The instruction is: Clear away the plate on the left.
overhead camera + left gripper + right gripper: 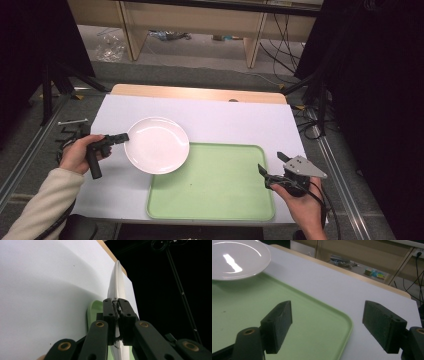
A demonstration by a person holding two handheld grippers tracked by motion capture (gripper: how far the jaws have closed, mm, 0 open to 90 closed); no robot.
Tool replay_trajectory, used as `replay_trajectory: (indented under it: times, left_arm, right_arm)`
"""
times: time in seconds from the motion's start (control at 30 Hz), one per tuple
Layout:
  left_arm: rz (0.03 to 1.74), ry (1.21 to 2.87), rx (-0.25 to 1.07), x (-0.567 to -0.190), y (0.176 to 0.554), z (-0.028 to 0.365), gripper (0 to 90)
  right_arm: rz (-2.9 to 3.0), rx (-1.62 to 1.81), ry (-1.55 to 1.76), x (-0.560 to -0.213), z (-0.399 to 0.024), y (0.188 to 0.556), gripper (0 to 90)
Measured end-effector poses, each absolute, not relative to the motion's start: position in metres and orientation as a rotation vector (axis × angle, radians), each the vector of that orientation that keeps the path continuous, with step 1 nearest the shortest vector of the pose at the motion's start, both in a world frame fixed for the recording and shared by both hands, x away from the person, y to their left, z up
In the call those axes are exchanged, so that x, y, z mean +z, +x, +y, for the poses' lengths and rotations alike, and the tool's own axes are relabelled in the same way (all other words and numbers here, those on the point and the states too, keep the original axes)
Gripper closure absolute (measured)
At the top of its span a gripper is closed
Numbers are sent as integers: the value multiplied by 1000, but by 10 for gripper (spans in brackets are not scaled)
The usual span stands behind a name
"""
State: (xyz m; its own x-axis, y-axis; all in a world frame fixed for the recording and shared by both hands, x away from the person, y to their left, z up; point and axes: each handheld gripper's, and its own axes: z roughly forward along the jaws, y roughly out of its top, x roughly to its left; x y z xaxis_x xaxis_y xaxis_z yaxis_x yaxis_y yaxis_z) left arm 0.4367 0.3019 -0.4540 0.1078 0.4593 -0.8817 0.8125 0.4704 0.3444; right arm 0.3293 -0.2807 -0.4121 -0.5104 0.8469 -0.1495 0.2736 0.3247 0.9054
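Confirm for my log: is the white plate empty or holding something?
Empty. The white plate shows a bare glossy face with nothing on it; the left hand-held gripper pinches its rim.

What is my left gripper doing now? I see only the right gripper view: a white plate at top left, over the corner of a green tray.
Observer: The left gripper is shut on the white plate, at its left rim.
Operator: Is the rim really between the pads?
Observer: Yes. In the left gripper view the thin edge of the plate sits between both pads, seen edge-on.
Operator: Where is my right gripper relative to the tray?
Observer: In the high view the right gripper is open, just off the right edge of the green tray.
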Motion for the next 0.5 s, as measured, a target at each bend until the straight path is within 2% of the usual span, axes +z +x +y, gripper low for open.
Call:
replay_trajectory:
  times: [0.5]
  left_arm:
    - [1528, 1174, -386, -454, 439, 294, 847]
  right_arm:
    - [1970, 1170, 999, -412, -280, 328, 246]
